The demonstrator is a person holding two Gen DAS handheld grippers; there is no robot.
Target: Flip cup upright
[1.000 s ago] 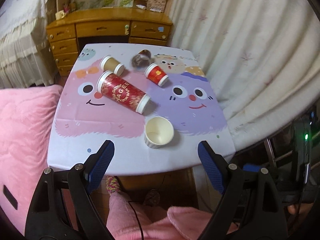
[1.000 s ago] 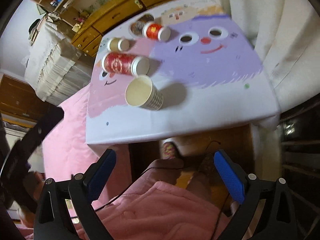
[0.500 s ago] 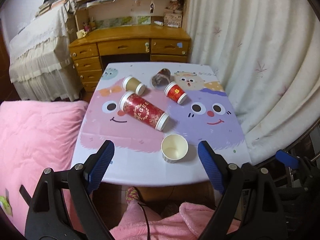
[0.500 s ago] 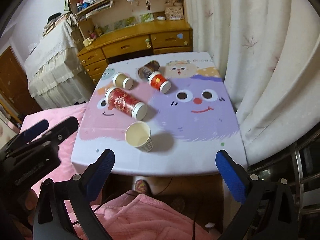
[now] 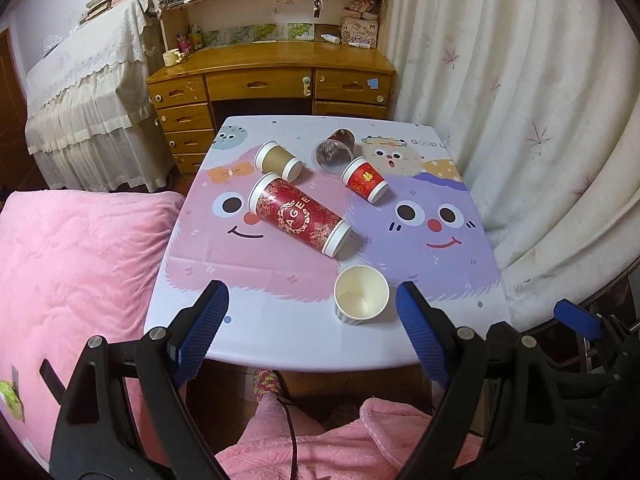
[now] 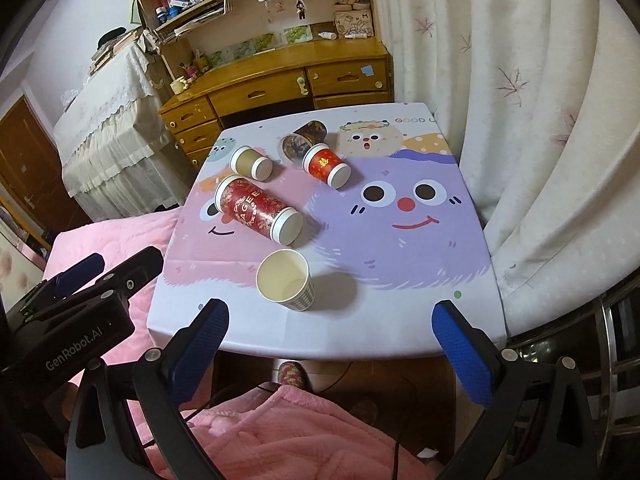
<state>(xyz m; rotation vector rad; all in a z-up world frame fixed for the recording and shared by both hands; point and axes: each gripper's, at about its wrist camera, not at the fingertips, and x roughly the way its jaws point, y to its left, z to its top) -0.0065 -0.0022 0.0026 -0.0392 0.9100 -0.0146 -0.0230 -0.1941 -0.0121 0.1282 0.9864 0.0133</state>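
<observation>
Both claws wide open, nothing held. Left claw [image 5: 310, 332] hangs off the near edge of the desk [image 5: 280, 332], blue pads either side of the view. Right claw [image 6: 330, 340] same posture, also short of the near edge. Left unit's body shows at lower left of the right wrist view.

White paper cup [image 5: 361, 295] stands upright near the front edge of the desk, mouth up, empty inside. In the right wrist view it sits just inside the near edge, ribbed grey wall visible, shadow thrown to its right.

Other four cups all lie on their sides:
- Tall red cup [image 5: 299, 214] just behind the white one, lying diagonally, white rim toward the front right, lettering "AGEE" readable. Near the white cup, not touching.
- Tan cup [image 5: 278, 161] behind the tall red one, toward the desk's left side, close beside it; contact can't be told.
- Small red cup [image 5: 365, 181] right of centre, its white-rimmed end toward the front right.
- Dark patterned cup [image 5: 335, 151] furthest back, mouth facing the camera, close against the small red cup; contact can't be told.

Desk is covered with a cartoon cloth, pink face left, purple face right. Pink bedding [image 5: 80, 264] left of the desk, curtain [image 5: 520, 100] right, wooden drawer unit [image 5: 272, 88] behind.
</observation>
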